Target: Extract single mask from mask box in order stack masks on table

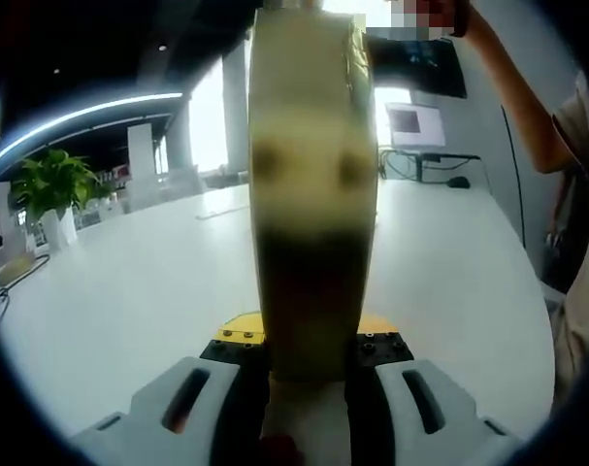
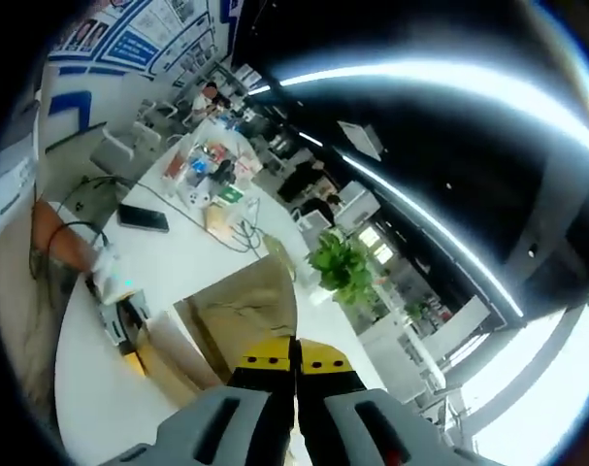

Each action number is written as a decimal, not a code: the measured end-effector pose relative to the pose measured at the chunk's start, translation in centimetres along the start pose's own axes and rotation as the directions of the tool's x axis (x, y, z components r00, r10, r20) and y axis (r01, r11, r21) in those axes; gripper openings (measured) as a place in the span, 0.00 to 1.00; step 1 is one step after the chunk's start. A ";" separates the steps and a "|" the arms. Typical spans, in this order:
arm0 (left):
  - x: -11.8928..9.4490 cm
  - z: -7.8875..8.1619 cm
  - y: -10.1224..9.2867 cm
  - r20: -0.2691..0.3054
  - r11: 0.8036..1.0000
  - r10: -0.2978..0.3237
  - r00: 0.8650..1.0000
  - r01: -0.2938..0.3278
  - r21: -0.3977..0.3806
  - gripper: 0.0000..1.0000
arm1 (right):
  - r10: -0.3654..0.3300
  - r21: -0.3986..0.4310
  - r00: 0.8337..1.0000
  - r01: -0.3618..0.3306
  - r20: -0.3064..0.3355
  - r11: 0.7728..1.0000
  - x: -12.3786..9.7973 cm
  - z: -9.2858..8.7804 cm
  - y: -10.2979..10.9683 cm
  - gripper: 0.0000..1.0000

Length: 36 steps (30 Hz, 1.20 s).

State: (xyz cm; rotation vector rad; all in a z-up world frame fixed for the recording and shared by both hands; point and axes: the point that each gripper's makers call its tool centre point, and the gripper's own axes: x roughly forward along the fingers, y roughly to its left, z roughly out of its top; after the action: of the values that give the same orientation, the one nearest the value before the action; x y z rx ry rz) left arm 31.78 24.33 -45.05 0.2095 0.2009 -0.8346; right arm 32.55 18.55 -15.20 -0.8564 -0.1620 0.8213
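A tall yellowish mask box [image 1: 311, 194] stands upright between the jaws of my left gripper [image 1: 311, 335], which is shut on its lower part. In the right gripper view the same tan box [image 2: 238, 313] sits on the white table [image 2: 100, 388], with the left gripper [image 2: 119, 316] and a person's hand [image 2: 66, 248] at its left side. My right gripper [image 2: 295, 357] has its yellow-tipped jaws pressed together just in front of the box. I see nothing between them, and no loose mask is visible.
The white table [image 1: 129, 291] stretches wide around the box. A potted plant [image 1: 51, 189] stands at its far left, and a person's arm [image 1: 527, 107] hangs on the right. A phone [image 2: 144, 218], cables and small packages [image 2: 207, 170] lie further along the table.
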 end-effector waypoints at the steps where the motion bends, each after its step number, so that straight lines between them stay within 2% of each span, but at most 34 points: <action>1: 0.0 0.0 0.0 0.000 1.000 0.000 1.000 0.000 0.000 0.20 | -0.009 0.003 1.000 0.009 0.003 1.000 -0.2 0.0 -0.3 0.00; 6: 0.0 0.0 0.0 0.000 1.000 0.000 1.000 0.000 0.000 0.20 | -0.062 0.029 0.998 0.062 0.014 0.998 -1.1 -0.1 -1.8 0.00; 9: 0.0 0.0 0.0 -0.002 1.000 0.001 1.000 -0.001 -0.006 0.20 | -0.097 0.033 0.995 0.097 -0.005 0.995 -1.6 -0.7 -2.6 0.00; 12: 0.0 0.0 0.1 -0.002 1.000 0.001 1.000 -0.001 -0.008 0.20 | -0.127 0.023 0.991 0.128 -0.041 0.992 -1.9 -2.0 -3.2 0.00; 17: -0.1 0.0 0.1 -0.002 1.000 0.000 1.000 0.000 -0.008 0.20 | -0.134 0.031 0.986 0.138 -0.101 0.990 -1.9 -4.6 -3.4 0.00; 19: -0.1 0.0 0.0 0.000 1.000 0.000 1.000 0.000 -0.005 0.20 | -0.143 0.001 0.981 0.145 -0.132 0.989 -1.8 -5.6 -3.2 0.00; 26: 0.0 -0.2 0.2 -0.007 1.000 0.003 1.000 -0.003 -0.021 0.20 | -0.149 0.029 0.975 0.156 -0.166 0.987 -1.6 -7.9 -3.1 0.00; 31: -0.1 -0.2 0.2 -0.006 1.000 0.004 1.000 -0.004 -0.019 0.20 | -0.168 0.086 0.969 0.186 -0.183 0.979 -1.9 -9.5 -3.9 0.00; 36: 0.0 -0.1 0.2 -0.005 1.000 0.003 1.000 -0.003 -0.016 0.20 | -0.187 0.109 0.962 0.211 -0.199 0.971 -2.2 -10.7 -4.7 0.00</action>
State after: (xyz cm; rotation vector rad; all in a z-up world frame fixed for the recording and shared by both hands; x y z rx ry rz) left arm 31.91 24.54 -45.12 0.1967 0.2115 -0.8295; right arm 38.42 8.79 -18.48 -0.7766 -0.0279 0.5523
